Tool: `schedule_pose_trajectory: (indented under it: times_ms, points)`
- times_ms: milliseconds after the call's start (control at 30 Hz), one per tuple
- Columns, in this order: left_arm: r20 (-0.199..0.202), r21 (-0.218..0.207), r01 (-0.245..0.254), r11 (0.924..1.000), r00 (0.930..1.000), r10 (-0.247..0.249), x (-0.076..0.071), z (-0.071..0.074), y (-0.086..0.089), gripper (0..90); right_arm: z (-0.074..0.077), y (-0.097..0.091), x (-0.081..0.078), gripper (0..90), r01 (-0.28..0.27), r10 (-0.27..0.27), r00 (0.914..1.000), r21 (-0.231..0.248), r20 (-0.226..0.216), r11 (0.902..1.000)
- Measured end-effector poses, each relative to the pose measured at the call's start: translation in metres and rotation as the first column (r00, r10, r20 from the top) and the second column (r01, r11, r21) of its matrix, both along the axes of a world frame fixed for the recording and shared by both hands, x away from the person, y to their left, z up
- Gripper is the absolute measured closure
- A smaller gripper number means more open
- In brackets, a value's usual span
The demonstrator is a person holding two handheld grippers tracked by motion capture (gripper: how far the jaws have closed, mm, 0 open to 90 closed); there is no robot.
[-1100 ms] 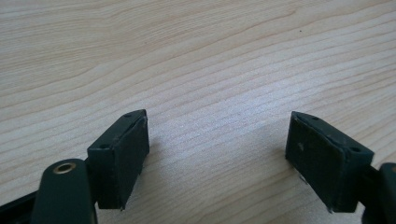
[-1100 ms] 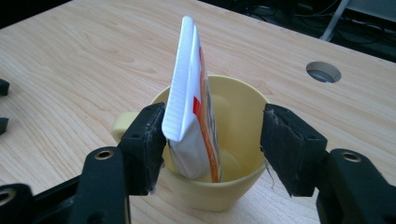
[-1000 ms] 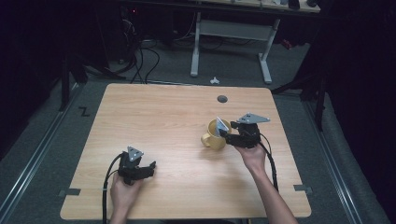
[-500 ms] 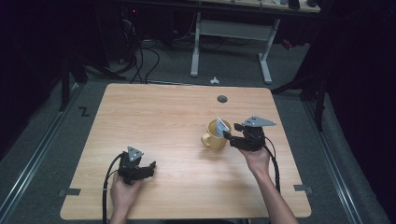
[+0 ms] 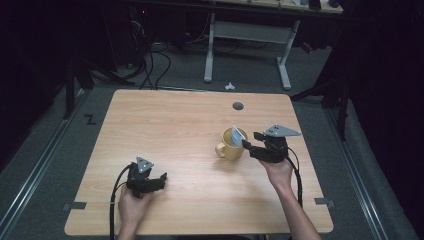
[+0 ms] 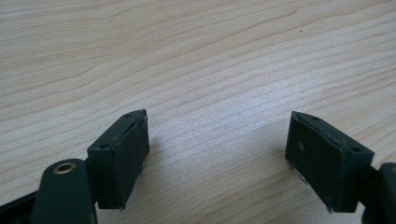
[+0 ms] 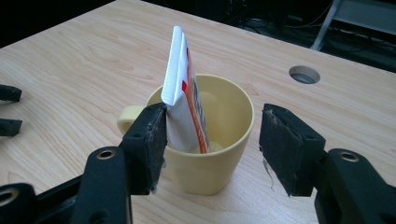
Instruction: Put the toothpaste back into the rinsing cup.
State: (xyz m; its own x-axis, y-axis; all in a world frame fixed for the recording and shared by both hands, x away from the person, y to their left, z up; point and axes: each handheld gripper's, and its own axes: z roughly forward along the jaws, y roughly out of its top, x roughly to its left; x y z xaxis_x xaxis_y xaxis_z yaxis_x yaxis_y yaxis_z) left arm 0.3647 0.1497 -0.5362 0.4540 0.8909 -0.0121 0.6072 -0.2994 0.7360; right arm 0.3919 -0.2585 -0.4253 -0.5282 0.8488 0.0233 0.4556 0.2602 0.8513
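We have the tube (image 7: 183, 93) standing in the mug (image 7: 205, 140), its crimped end up and leaning against the rim on the handle side, so the putting-in looks done. In the high view the mug (image 5: 231, 149) sits on the table (image 5: 170, 125) right of centre, near the cable hole (image 5: 238, 106), with the tube (image 5: 238, 135) poking out of it. Our right gripper (image 7: 210, 140) is level with the mug; its jaws have just been closing a little, yet they stand apart, one beside the tube and the mug's near wall, the other clear on the far side. Neither pad presses on anything that we can see, so we judge it open and the tube let go, resting on its own. Our left gripper (image 6: 217, 158) lies near the front left of the table, jaws wide apart over bare wood, holding nothing. In the high view we see it (image 5: 152, 181) well apart from the mug, and the right gripper (image 5: 250, 145) just beside the mug. What is left, as we judge it, is small: draw the right gripper back without knocking the tube or tipping the mug
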Motion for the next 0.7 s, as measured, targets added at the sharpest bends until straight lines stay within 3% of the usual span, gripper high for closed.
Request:
schedule_pose_trajectory:
  times_ms: [700]
  points:
    - [0.0,-0.001,-0.001,1.0,1.0,0.001,0.0,0.0,0.0,22.1,0.001,-0.015,-0.009,43.5,0.023,-0.023,0.9996,0.032,0.015,0.9992]
